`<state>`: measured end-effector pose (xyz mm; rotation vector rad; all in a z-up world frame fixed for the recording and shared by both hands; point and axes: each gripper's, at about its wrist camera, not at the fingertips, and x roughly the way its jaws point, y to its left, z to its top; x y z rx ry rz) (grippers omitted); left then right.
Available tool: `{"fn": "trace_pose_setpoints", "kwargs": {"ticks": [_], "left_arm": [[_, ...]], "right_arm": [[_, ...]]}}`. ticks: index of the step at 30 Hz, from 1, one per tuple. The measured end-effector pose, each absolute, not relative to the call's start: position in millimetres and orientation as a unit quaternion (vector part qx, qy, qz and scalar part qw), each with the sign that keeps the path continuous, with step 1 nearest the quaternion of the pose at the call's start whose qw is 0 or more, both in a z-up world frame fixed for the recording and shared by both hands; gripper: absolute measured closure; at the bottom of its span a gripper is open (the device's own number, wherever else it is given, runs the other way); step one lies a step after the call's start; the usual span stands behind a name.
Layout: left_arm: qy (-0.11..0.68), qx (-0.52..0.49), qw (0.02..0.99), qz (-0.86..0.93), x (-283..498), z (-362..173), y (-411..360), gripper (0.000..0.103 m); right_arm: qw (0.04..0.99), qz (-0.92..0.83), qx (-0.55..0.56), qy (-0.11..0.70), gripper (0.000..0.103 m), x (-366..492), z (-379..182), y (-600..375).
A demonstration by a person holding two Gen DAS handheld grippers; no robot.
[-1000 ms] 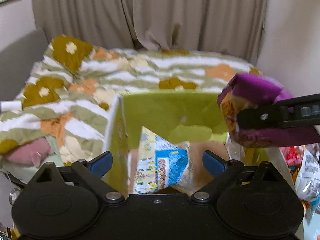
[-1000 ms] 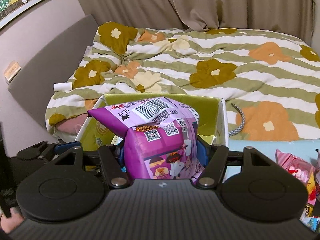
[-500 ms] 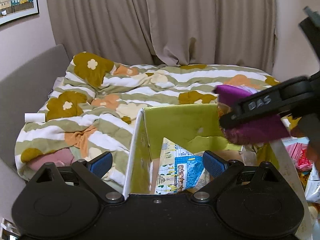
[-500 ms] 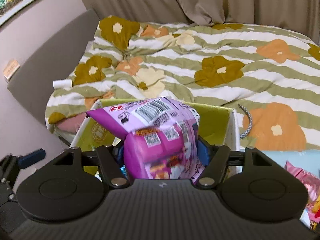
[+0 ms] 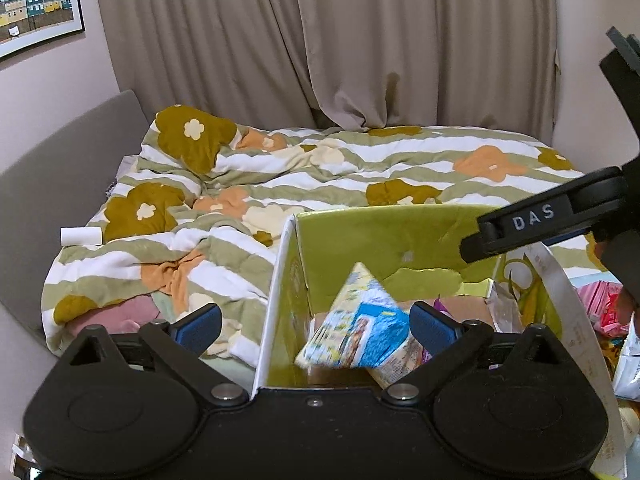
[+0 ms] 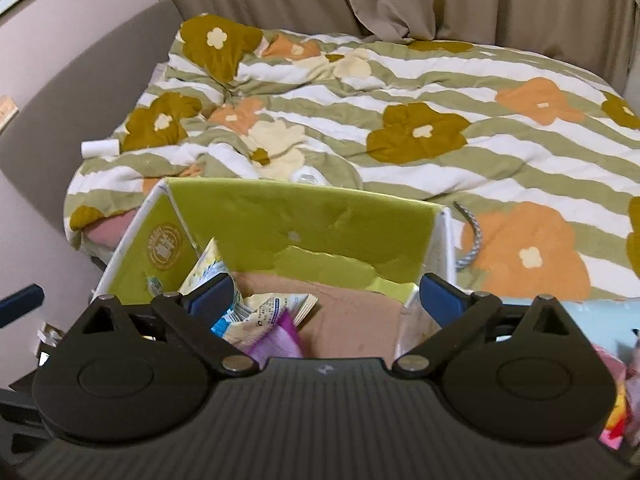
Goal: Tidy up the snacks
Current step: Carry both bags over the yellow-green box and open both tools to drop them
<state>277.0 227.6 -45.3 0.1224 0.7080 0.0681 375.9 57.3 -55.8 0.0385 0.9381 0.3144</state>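
The right gripper hangs above the open green cardboard box, pointed toward the bed, and its blue pads are spread wide with nothing between them. Under it, on the brown floor of the box, lies the purple snack bag, blurred, so I cannot tell if it rests flat. Beside it lean the blue and yellow snack packet and a pale packet. The left gripper is held at the near left wall of the box, its fingers also apart and empty. Pink snack packs lie outside the box to the right.
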Motion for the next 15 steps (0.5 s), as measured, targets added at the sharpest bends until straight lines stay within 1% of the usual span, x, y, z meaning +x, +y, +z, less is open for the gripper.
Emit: {"fn": "trace_pose_setpoints", "kwargs": {"ticks": [5, 15], "left_arm": [[0.336, 0.060, 0.939, 0.031, 270, -35, 230, 0.001], [0.303, 0.069, 0.950, 0.016, 246, -9, 229, 0.001]], "right_arm": [[0.883, 0.146, 0.019, 0.446, 0.000, 366, -46, 55], [0.903, 0.122, 0.026, 0.411, 0.000, 325, -15, 45]]}}
